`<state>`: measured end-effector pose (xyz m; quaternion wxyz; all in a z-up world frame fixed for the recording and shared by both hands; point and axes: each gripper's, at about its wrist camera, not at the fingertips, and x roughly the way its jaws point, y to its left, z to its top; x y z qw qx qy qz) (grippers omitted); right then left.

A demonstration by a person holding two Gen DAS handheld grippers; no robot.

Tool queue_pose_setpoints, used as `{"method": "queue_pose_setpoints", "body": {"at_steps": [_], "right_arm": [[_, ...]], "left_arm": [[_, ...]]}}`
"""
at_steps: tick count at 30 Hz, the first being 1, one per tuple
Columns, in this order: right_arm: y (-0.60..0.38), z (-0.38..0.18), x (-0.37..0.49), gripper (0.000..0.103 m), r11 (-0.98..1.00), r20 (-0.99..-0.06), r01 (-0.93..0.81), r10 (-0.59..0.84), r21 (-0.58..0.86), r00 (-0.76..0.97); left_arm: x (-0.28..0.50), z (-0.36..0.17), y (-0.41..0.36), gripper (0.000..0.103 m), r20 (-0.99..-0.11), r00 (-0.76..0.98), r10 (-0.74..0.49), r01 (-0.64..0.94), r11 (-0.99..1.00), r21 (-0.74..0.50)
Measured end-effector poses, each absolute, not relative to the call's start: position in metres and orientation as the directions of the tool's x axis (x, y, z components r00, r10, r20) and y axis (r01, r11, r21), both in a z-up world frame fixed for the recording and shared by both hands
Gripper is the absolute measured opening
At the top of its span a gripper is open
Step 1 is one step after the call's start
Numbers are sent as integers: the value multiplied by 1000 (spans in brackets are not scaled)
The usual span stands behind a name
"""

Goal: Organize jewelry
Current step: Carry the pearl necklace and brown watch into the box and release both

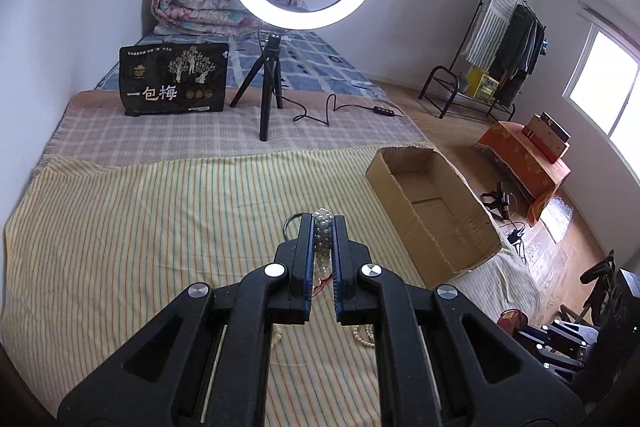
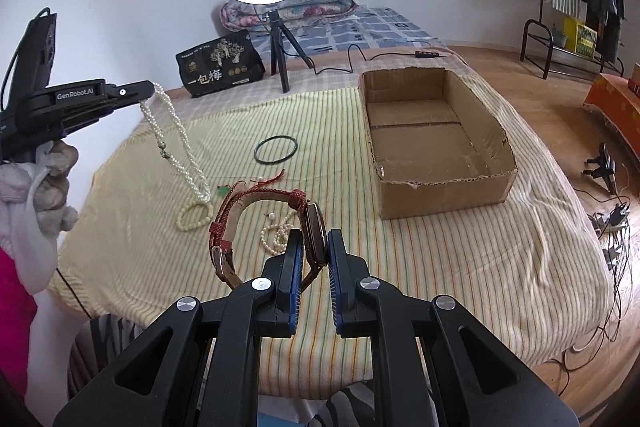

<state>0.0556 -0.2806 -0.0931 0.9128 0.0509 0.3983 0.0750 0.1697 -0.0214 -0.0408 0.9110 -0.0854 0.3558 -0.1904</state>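
My left gripper point(image 1: 323, 225) is shut on a white pearl necklace point(image 1: 322, 227) pinched between its blue pads. In the right wrist view that left gripper point(image 2: 147, 94) is held high at the left, and the pearl necklace point(image 2: 176, 139) hangs from it in long loops whose lower end reaches the cloth. My right gripper point(image 2: 314, 239) is shut on a watch point(image 2: 316, 231) with a red strap point(image 2: 256, 195), which curls out to the left above the bed. An empty cardboard box point(image 2: 440, 183) stands open to the right. Behind my left finger a black bangle point(image 1: 289, 221) partly shows.
On the striped cloth point(image 2: 440, 267) lie a black bangle point(image 2: 276, 149), a cream bead bracelet point(image 2: 194, 215), a small pearl string point(image 2: 276, 233) and a red cord point(image 2: 269, 181). A ring light on a tripod point(image 2: 280, 59) and a black bag point(image 2: 220, 67) stand behind. A gloved hand point(image 2: 48, 187) holds the left gripper.
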Motion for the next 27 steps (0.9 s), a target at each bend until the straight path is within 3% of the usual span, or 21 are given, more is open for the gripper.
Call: {"method": "queue_pose_setpoints", "body": {"at_steps": [27], "right_arm": [[-358,-65,110,10,996,-665,-1,64,95,744]], "left_arm": [[223,21,-157,5,-520,642,-564,479,824,-304]]}}
